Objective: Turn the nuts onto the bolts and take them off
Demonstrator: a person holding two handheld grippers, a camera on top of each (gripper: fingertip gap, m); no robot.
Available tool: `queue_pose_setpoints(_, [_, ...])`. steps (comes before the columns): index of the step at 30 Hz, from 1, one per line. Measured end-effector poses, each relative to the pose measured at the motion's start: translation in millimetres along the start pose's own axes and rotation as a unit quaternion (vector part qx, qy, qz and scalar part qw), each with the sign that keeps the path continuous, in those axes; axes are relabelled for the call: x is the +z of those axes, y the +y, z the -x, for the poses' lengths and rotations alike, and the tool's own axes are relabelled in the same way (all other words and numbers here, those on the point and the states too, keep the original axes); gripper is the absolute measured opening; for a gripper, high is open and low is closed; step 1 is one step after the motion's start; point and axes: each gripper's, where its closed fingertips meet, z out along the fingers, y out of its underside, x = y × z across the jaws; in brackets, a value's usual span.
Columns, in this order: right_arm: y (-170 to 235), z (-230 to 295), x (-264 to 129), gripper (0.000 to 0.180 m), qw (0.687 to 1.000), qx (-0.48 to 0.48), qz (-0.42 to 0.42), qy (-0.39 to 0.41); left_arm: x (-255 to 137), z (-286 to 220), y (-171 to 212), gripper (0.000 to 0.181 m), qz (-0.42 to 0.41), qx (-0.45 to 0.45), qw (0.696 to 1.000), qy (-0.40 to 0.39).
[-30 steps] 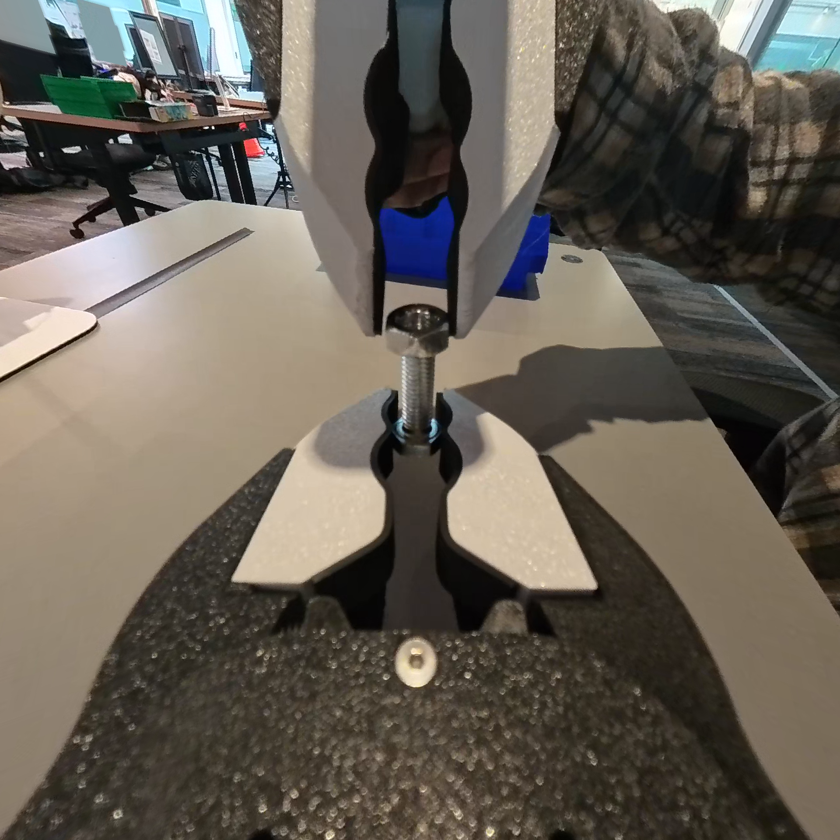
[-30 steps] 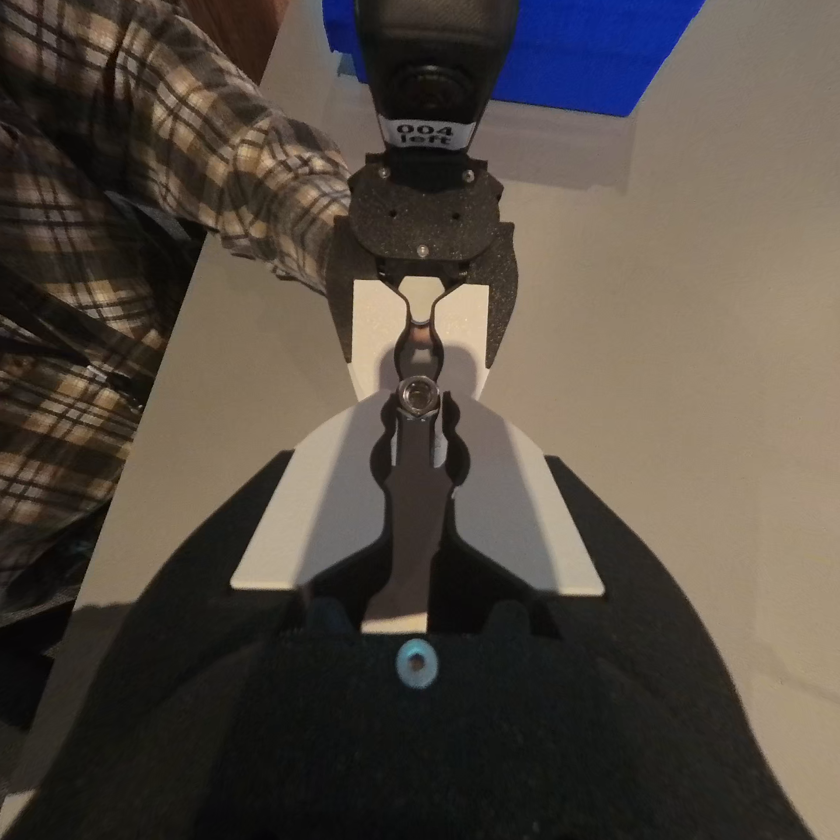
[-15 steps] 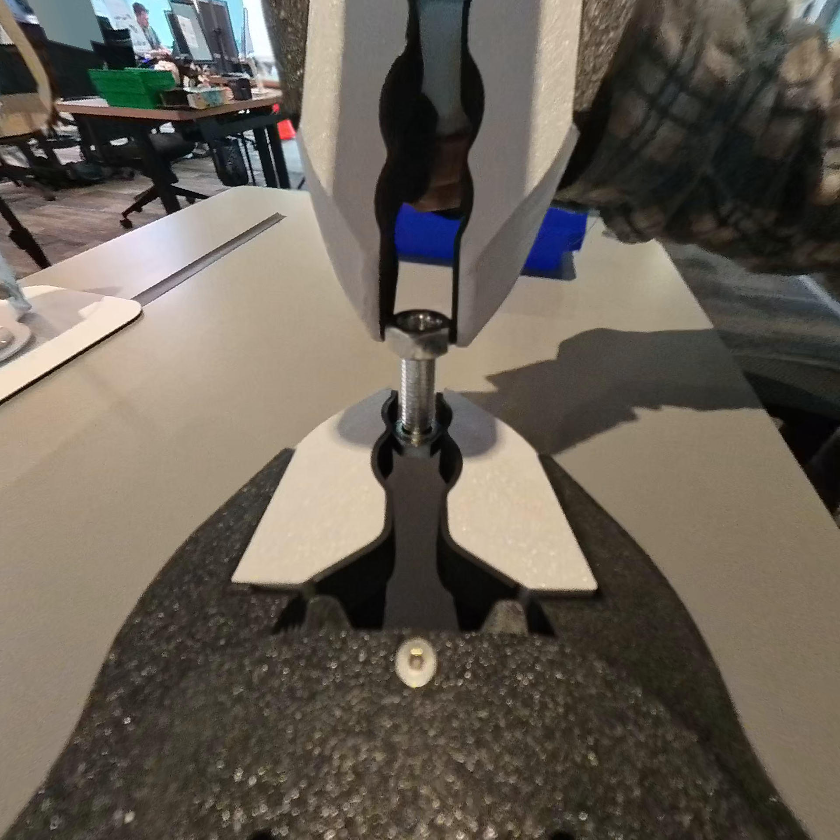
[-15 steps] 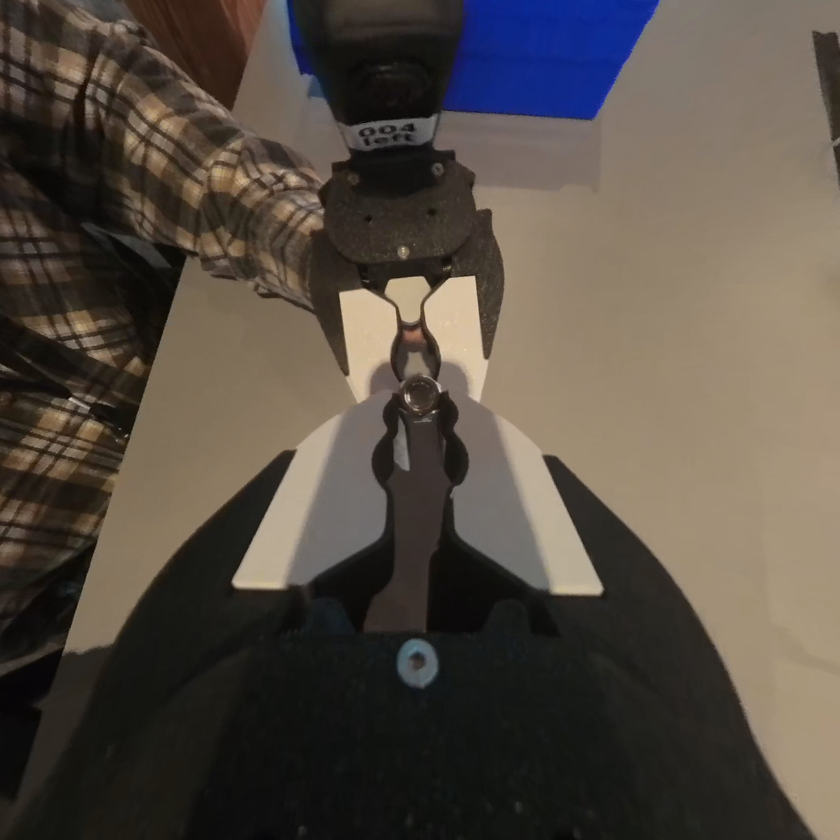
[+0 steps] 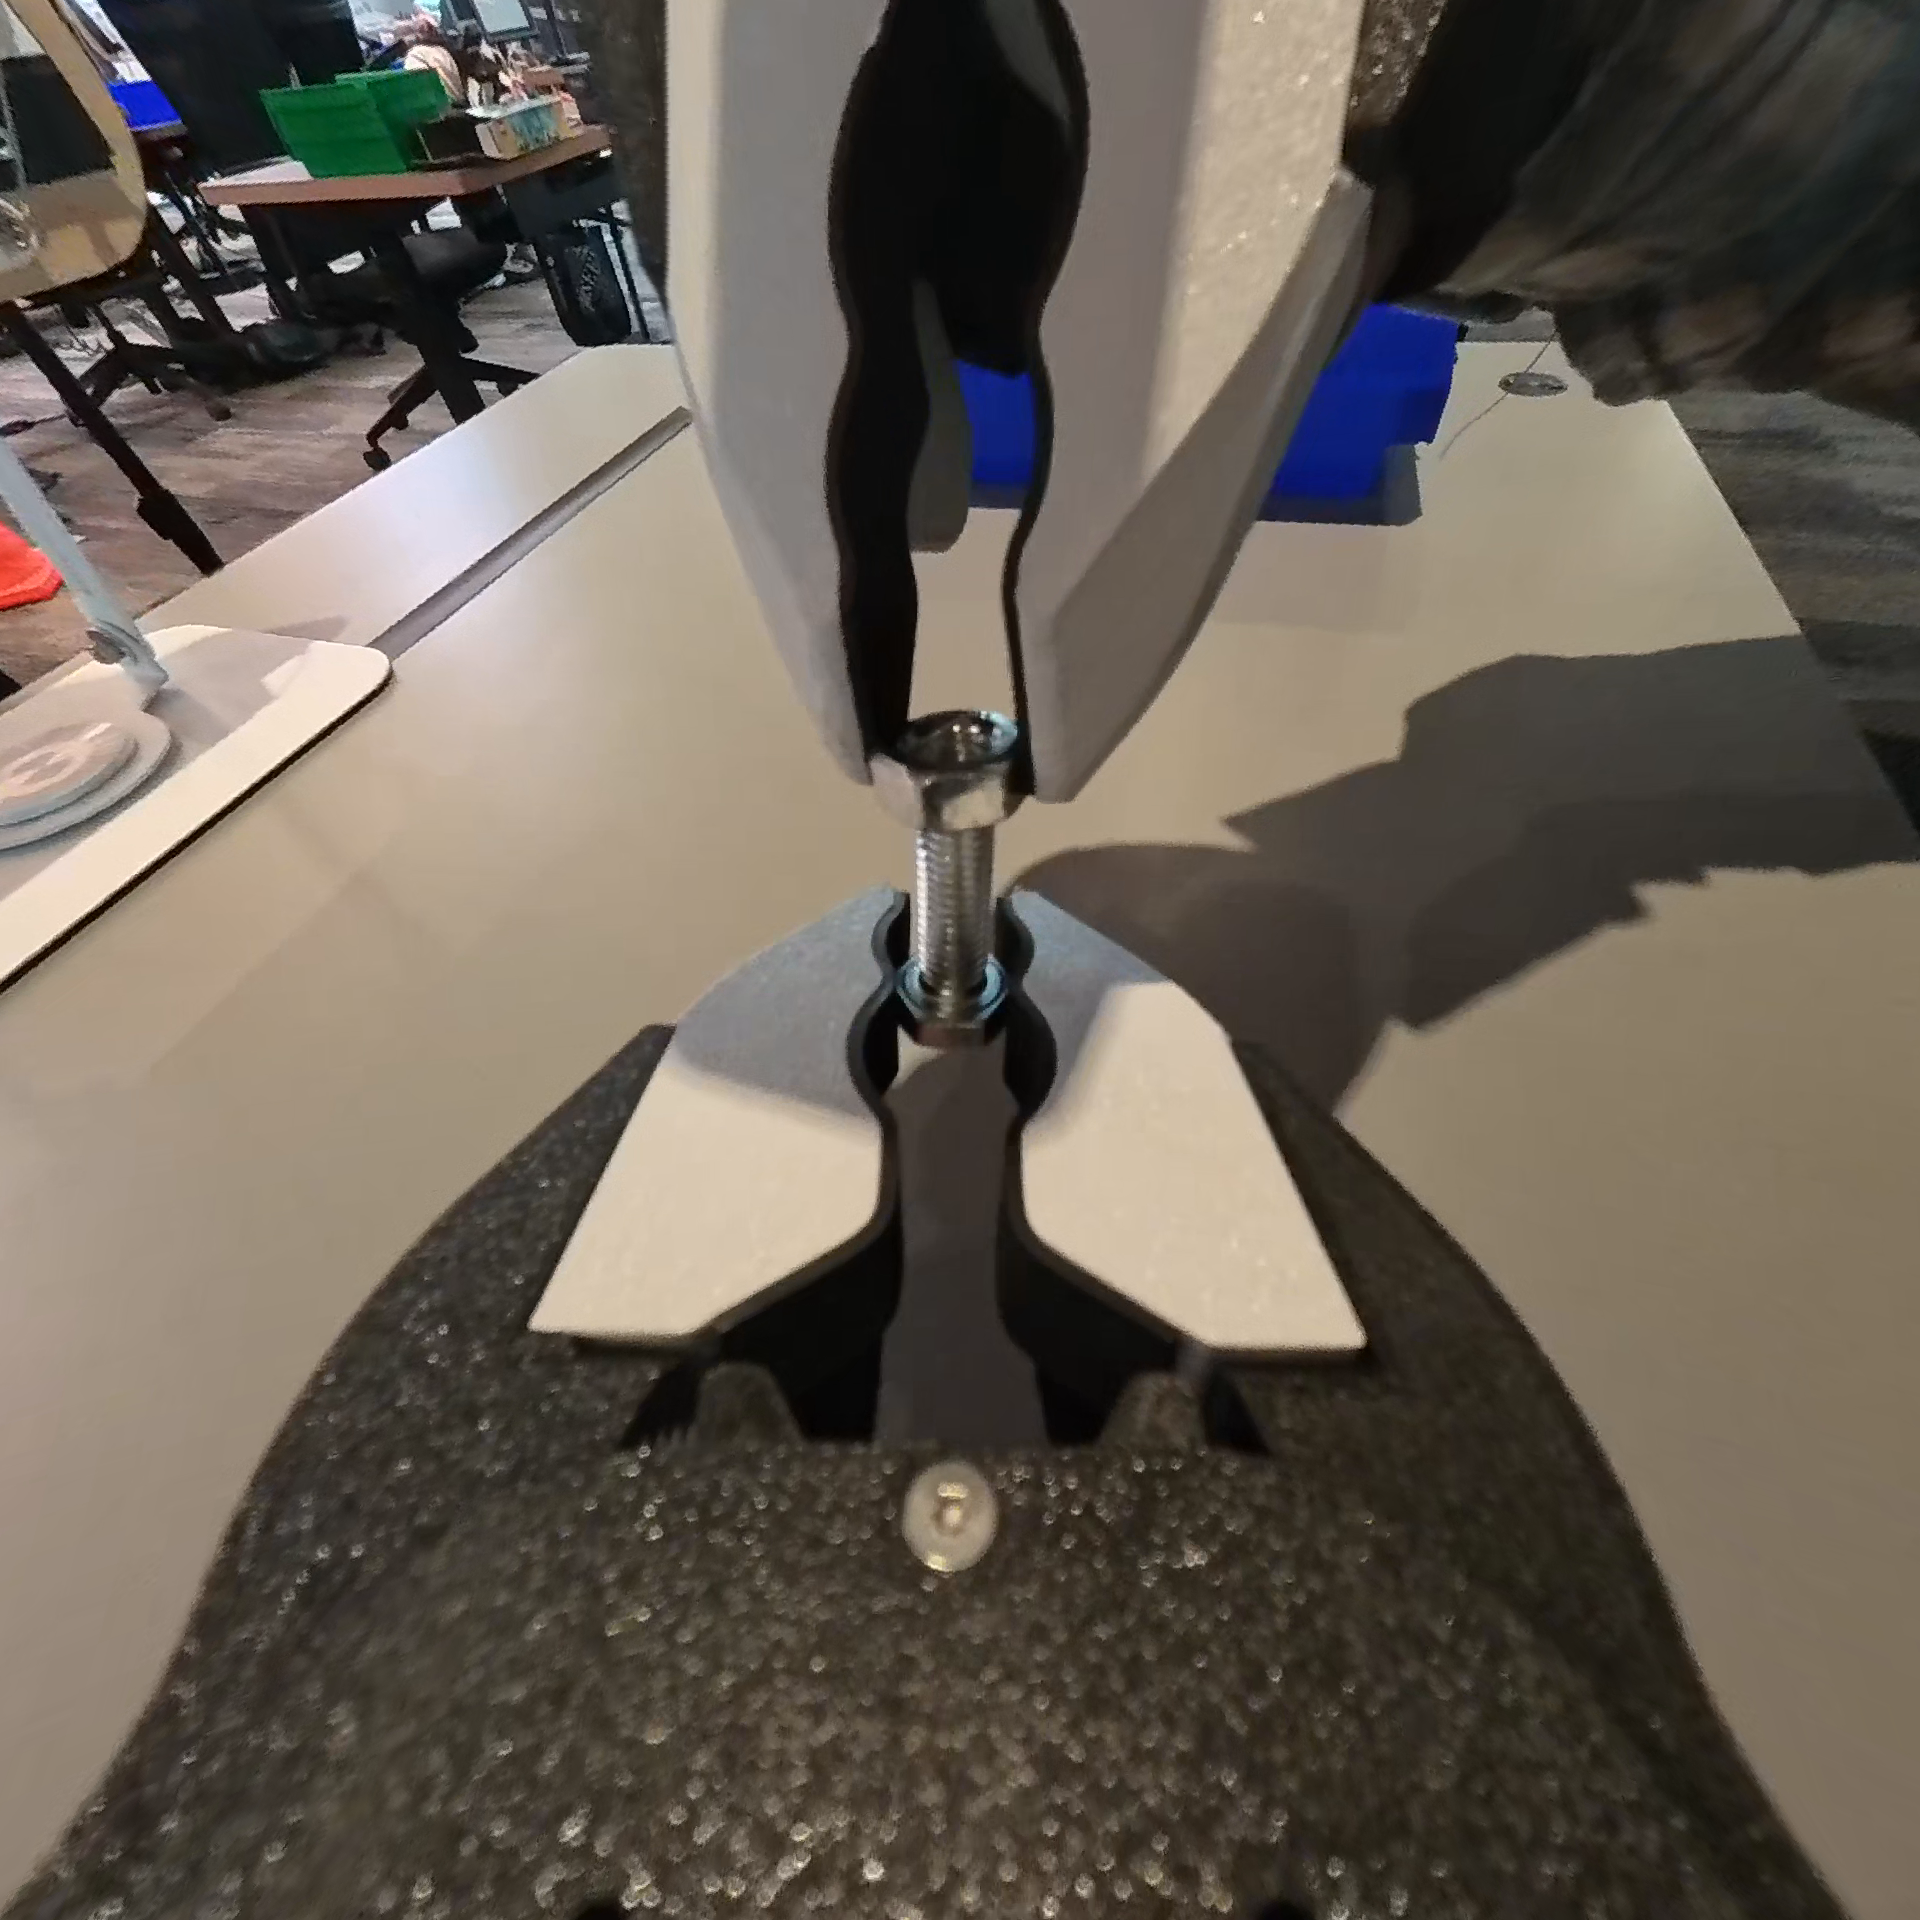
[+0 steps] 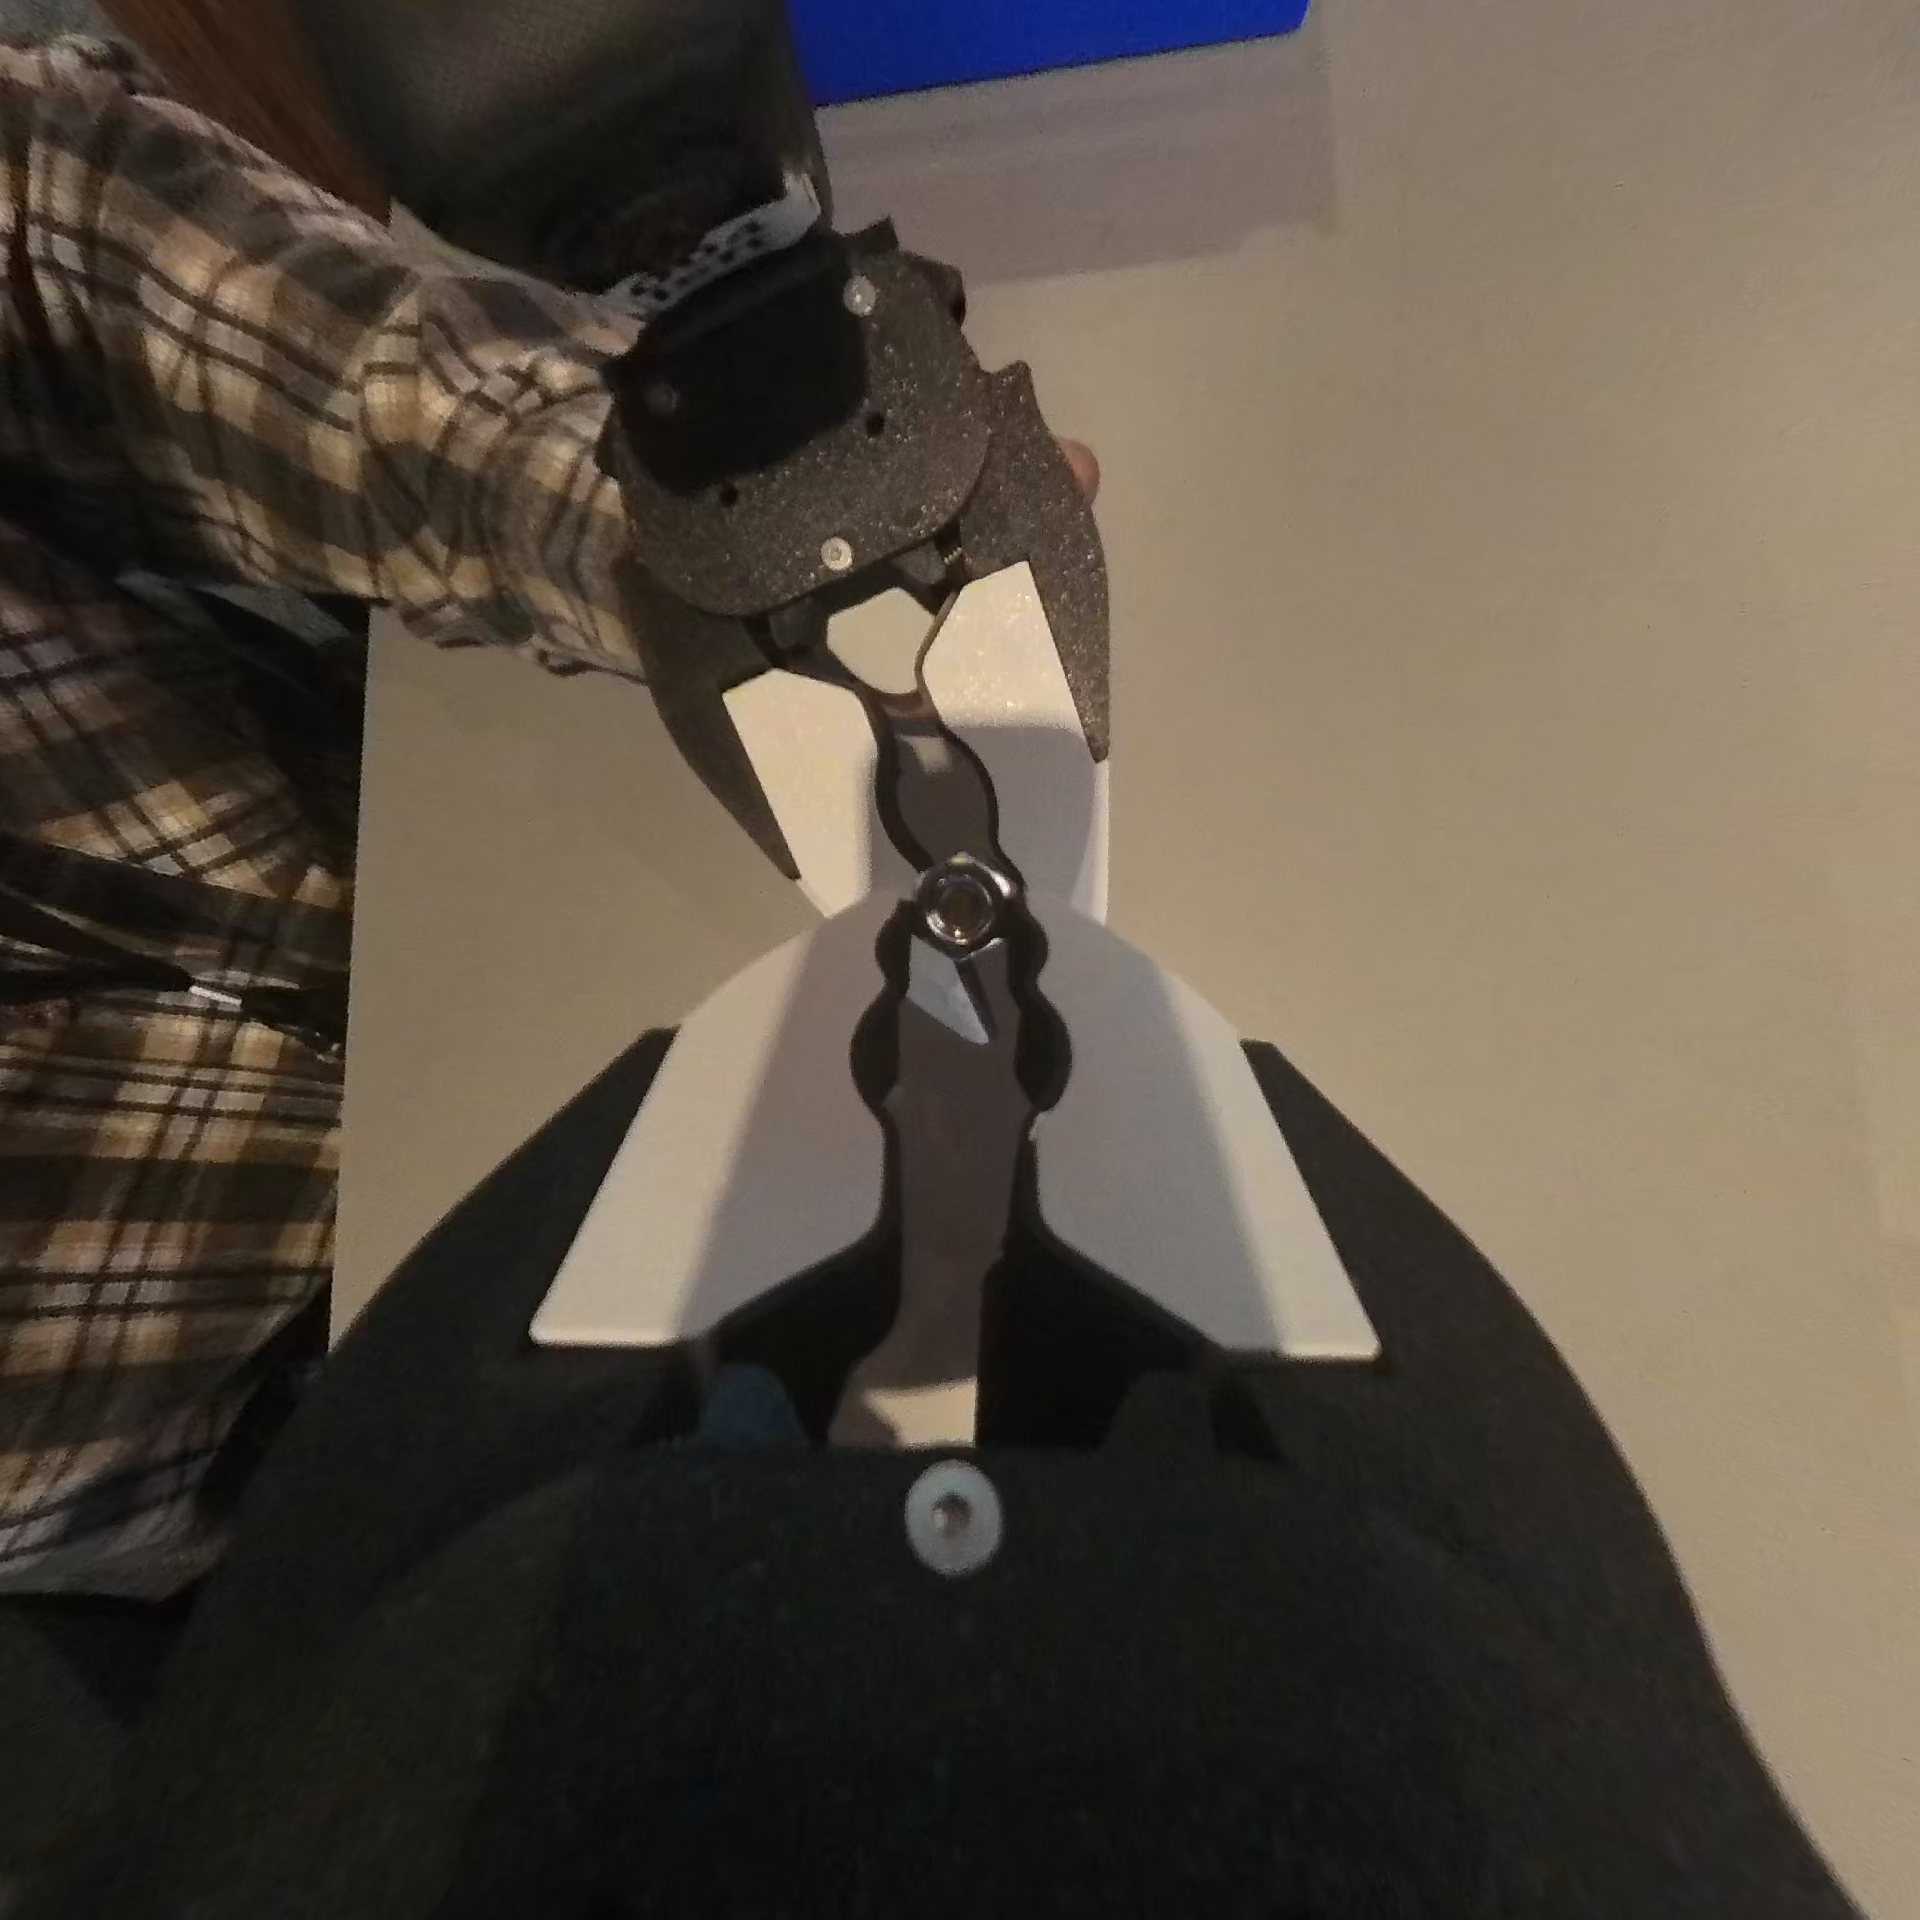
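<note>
A silver bolt point(image 5: 949, 904) stands upright above the beige table point(image 5: 416, 935). My left gripper point(image 5: 951, 971) is shut on the nut point(image 5: 951, 1006) at the low end of the thread. My right gripper point(image 5: 956, 774) comes down from above and is shut on the bolt's hex head point(image 5: 954, 769). In the right wrist view, my right gripper point(image 6: 961, 930) holds the head point(image 6: 961, 914) seen end-on. The left gripper point(image 6: 961, 894) lies beyond it, tilted to the left. The nut is hidden there under the head.
A blue bin point(image 5: 1351, 416) stands at the table's far side, and shows in the right wrist view point(image 6: 1039, 42). A white pad point(image 5: 208, 707) with a stand lies at the left. A plaid sleeve point(image 6: 260, 416) reaches in from the left. Desks and chairs stand beyond the table.
My left gripper has swung around the bolt's axis with the nut in it; in the right wrist view it went from straight to tilted. The right gripper kept hold of the head.
</note>
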Motion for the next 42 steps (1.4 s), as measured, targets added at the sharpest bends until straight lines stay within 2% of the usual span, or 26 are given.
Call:
queue_pose_setpoints(7, [-3.0, 1.2, 3.0, 0.019, 1.0, -0.017, -0.009, -0.007, 2.0, -4.3, 0.3, 0.015, 0.002, 0.0, 1.0, 0.012])
queue_pose_setpoints(13, [-9.0, -1.2, 0.2, 0.032, 0.999, -0.038, -0.032, 0.002, 0.0, -3.8, -3.4, 0.015, -0.016, -0.02, 0.999, 0.022])
queue_pose_setpoints(16, [-21.7, -4.5, -13.9, 0.052, 0.993, -0.054, -0.101, 0.022, -3.0, -4.4, -8.9, 0.015, -0.044, -0.047, 0.997, 0.04])
queue_pose_setpoints(20, [-39.4, 9.1, -34.6, 0.084, 0.957, -0.069, -0.28, 0.018, -11.2, -5.6, -21.4, 0.015, -0.098, -0.084, 0.989, 0.075])
queue_pose_setpoints(23, [-38.0, 18.6, -33.8, 0.094, 0.937, -0.058, -0.345, 0.002, -14.9, -6.3, -26.4, 0.015, -0.123, -0.105, 0.982, 0.095])
queue_pose_setpoints(32, [-41.0, 33.8, -3.3, 0.099, 0.934, -0.054, -0.351, -0.034, -13.4, -11.1, -28.7, 0.015, -0.121, -0.094, 0.983, 0.097])
queue_pose_setpoints(42, [-39.8, 37.4, 0.0, 0.1, 0.937, -0.058, -0.343, -0.032, -14.9, -6.7, -27.6, 0.015, -0.121, -0.106, 0.983, 0.091])
